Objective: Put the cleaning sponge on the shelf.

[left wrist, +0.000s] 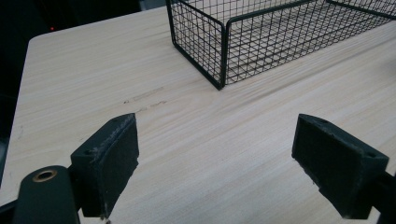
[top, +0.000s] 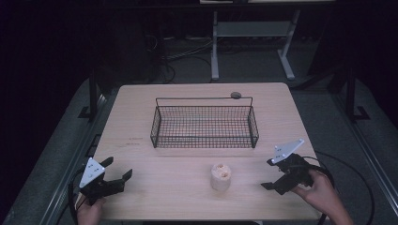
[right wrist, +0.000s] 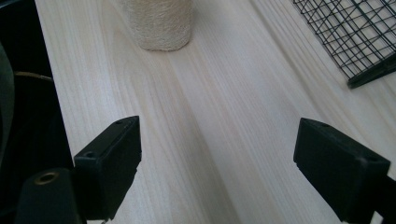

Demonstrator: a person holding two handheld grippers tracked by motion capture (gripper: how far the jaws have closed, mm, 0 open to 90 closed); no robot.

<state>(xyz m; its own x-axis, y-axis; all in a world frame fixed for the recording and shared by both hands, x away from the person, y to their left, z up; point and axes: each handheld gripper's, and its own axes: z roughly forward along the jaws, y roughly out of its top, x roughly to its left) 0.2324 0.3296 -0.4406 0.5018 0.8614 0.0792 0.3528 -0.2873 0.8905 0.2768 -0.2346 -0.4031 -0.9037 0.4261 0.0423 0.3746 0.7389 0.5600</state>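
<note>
A cream, rough-textured cylinder [top: 221,176] stands upright on the wooden table [top: 141,117], in front of a black wire basket [top: 204,125] that looks empty. My left gripper [top: 118,169] rests open near the table's front left corner, with nothing between its jaws. In the left gripper view the basket's corner [left wrist: 222,56] lies ahead and to the right of the gripper [left wrist: 215,163]. My right gripper [top: 269,174] is open at the front right, to the right of the cylinder and apart from it. The right gripper view shows the cylinder's base [right wrist: 161,23] ahead of that gripper [right wrist: 217,168], with the basket's corner [right wrist: 369,42] at the upper right.
A small dark round object [top: 235,95] sits by the basket's far right corner. Beyond the table stand a white desk frame [top: 253,33] and loose cables [top: 183,51] on a dark floor. Metal rails [top: 361,140] run along both sides of the table.
</note>
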